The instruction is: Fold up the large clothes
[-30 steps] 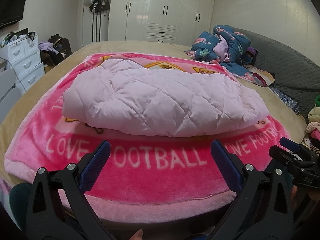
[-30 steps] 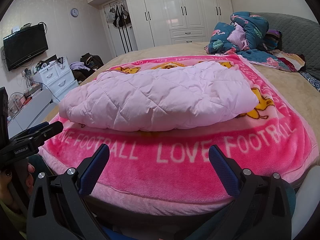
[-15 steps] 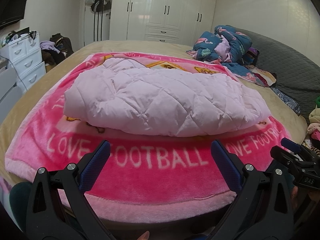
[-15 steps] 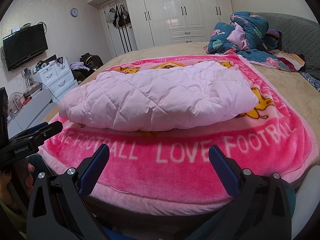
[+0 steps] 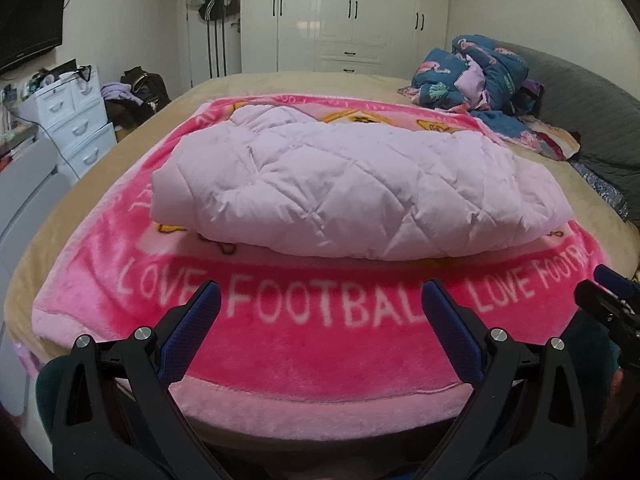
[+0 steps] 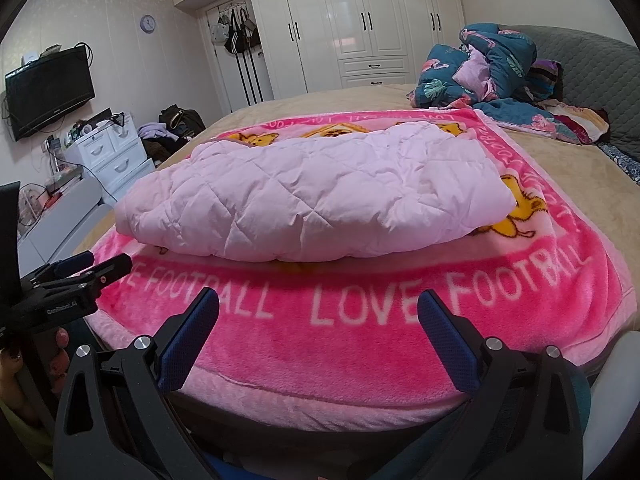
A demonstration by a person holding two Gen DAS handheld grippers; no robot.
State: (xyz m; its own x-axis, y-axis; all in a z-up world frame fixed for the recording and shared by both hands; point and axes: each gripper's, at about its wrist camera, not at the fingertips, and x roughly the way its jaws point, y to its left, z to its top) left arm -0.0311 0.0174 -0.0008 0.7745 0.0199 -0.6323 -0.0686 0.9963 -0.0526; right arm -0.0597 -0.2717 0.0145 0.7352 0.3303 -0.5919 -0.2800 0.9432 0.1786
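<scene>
A pale pink quilted jacket (image 5: 352, 184) lies folded in a thick bundle on a pink "LOVE FOOTBALL" blanket (image 5: 320, 344) spread over the bed; it also shows in the right wrist view (image 6: 312, 200). My left gripper (image 5: 320, 300) is open and empty, held at the bed's near edge, short of the jacket. My right gripper (image 6: 318, 304) is open and empty, also at the near edge. The right gripper shows at the right edge of the left wrist view (image 5: 612, 304), and the left gripper at the left edge of the right wrist view (image 6: 68, 280).
A heap of blue patterned bedding (image 5: 480, 76) lies at the far right of the bed by a grey headboard (image 5: 580, 104). White drawers (image 5: 76, 120) and a wall TV (image 6: 48, 88) stand to the left. White wardrobes (image 5: 348, 16) line the back wall.
Both grippers have stayed open and empty. The left wrist view has shifted a little, so the jacket sits slightly further right in it. The jacket has not moved.
</scene>
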